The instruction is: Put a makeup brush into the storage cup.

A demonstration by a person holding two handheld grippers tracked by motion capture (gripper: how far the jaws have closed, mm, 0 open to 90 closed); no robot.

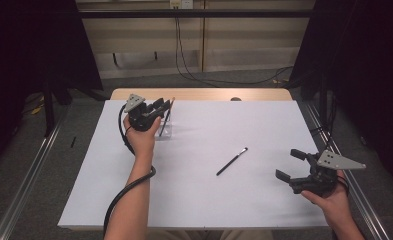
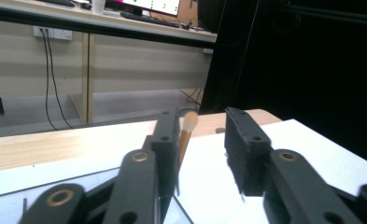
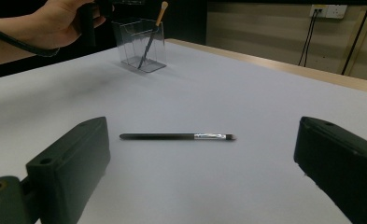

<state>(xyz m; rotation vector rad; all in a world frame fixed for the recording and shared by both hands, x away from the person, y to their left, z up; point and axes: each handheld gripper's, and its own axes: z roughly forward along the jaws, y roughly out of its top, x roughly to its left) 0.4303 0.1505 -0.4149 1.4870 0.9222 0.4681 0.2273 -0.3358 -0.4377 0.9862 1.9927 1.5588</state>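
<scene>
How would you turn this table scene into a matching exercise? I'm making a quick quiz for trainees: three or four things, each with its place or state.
1. tan-tipped brush
2. black brush
3. right gripper
4. clear holder

a. open, over the table's right edge
b. lying flat mid-table
c. standing in the holder
d. at the far left of the sheet

Pairs: 1-c, 2-b, 3-a, 4-d

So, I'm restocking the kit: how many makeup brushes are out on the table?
2. A slim black brush with a silver ferrule lies flat mid-table; a tan-tipped brush stands tilted in the clear plastic holder at the far left. None seems hidden.
</scene>
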